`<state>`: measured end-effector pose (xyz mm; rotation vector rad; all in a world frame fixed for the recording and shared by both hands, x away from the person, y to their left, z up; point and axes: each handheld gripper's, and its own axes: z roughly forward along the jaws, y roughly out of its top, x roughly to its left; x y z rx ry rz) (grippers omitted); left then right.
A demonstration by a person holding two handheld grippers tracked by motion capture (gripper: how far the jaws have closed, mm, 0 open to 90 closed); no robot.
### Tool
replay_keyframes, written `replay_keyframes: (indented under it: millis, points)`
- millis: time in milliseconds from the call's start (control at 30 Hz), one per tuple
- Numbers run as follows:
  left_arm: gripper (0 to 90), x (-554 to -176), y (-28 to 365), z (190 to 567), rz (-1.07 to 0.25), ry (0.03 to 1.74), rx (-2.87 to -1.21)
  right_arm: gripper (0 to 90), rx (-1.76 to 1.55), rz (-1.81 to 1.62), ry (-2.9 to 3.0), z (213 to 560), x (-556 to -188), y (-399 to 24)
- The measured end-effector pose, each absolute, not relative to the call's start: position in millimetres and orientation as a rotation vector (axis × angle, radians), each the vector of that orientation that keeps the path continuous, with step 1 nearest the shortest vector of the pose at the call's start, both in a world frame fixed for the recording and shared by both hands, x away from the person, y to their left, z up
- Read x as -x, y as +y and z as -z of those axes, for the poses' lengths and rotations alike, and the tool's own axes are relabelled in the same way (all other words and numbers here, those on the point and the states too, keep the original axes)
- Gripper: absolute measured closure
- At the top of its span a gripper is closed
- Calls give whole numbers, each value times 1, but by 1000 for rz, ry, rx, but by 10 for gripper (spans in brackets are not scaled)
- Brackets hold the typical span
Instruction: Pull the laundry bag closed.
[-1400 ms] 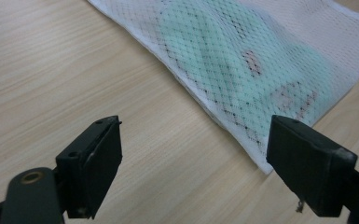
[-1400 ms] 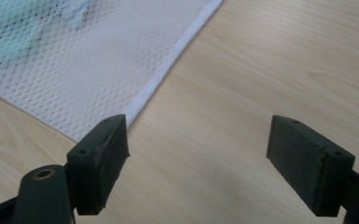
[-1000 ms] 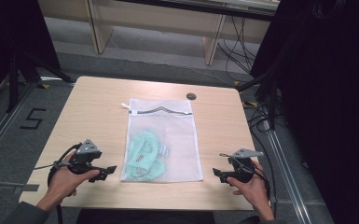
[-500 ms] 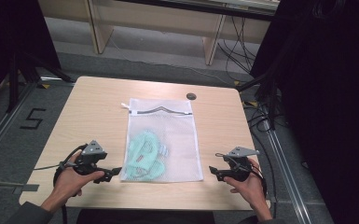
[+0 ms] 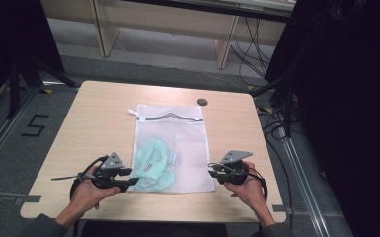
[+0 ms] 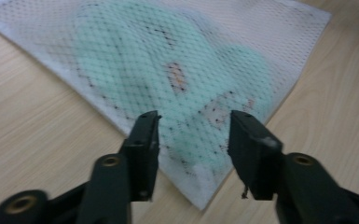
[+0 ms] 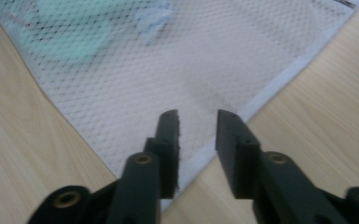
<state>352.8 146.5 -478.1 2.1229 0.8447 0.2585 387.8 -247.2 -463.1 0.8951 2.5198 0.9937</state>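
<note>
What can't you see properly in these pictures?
- Green cloth inside the mesh bag: netting veils it in the left gripper view, so its kind is unclear.
- Dark round thing: too small in the high view.
- Left gripper, right gripper: blur hides whether pads touch the bag.

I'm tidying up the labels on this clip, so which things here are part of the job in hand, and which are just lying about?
Part of the job:
- white mesh laundry bag
- mint-green garment inside it
- left gripper, jaws just closing at the bag's near left corner
- right gripper, jaws just closing at its near right corner

Lying about:
- small dark round thing near the table's far edge
</note>
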Motion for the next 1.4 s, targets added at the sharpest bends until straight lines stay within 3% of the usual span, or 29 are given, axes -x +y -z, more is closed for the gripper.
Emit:
replay_keyframes:
  millis: [133, 400, 1400]
  points:
    - [742, -352, 137, 480, -240, 817, -2112, 847, -837, -952, 2598, 468, -396, -236]
    - [876, -354, 124, 483, -252, 761, -2143, 890, -793, -872, 2666, 476, -404, -221]
    - [897, -381, 121, 503, -253, 774, -2260, 900, -741, -716, 2781, 489, -407, -208]
